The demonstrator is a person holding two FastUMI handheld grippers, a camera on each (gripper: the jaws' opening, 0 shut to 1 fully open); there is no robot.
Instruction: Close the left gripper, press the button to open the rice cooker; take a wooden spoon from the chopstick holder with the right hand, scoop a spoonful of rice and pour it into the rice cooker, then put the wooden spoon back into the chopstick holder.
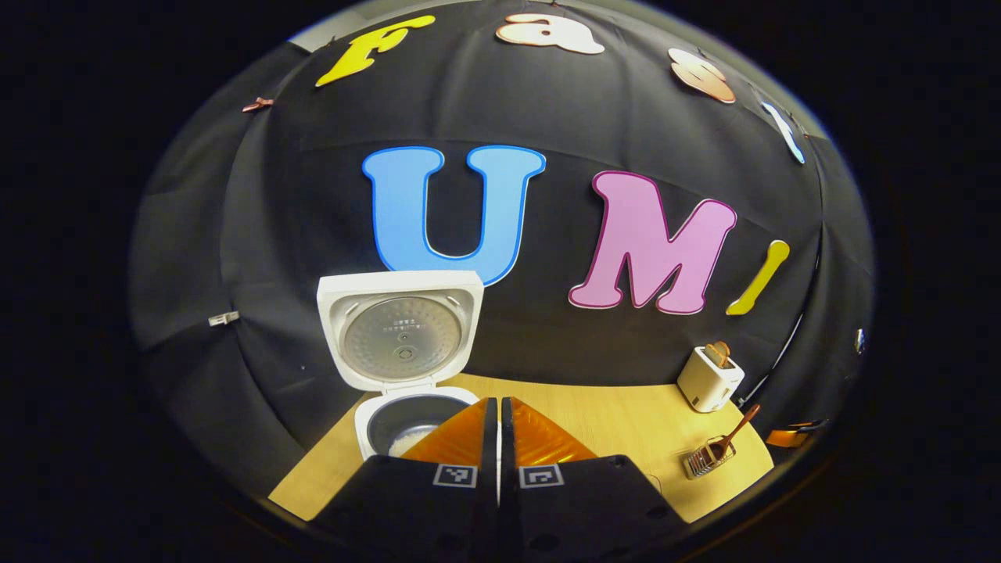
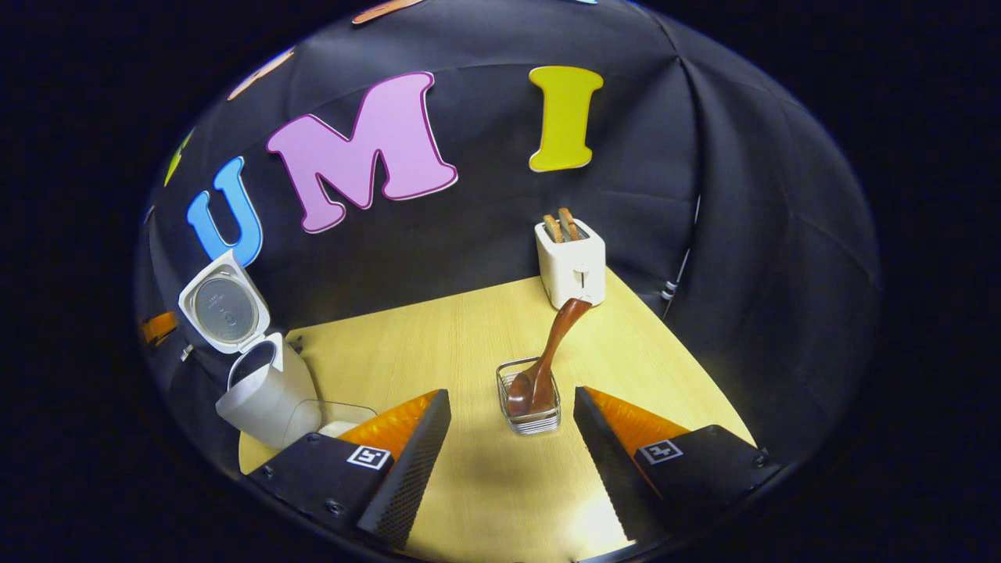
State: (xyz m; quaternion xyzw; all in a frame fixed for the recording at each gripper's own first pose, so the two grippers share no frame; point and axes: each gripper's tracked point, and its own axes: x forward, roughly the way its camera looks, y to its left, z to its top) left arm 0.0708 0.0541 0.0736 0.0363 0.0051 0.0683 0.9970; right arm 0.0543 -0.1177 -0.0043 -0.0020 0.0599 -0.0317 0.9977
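Observation:
The white rice cooker (image 1: 375, 426) stands on the wooden table with its lid (image 1: 400, 328) raised upright; some white rice shows in the dark inner pot (image 1: 410, 438). My left gripper (image 1: 499, 426) is shut with nothing between its fingers, just right of the pot. In the right gripper view the cooker (image 2: 262, 387) sits at the far left, lid up. A brown wooden spoon (image 2: 547, 360) leans bowl-down in the wire chopstick holder (image 2: 530, 399). My right gripper (image 2: 512, 422) is open, its fingers on either side of the holder and a little short of it.
A white toaster (image 2: 572, 262) holding slices of bread stands at the table's far edge against the black cloth wall. A clear container (image 2: 332, 418) sits beside the cooker, partly hidden by my right gripper's left finger. The holder with the spoon (image 1: 715, 452) lies near the table's right edge.

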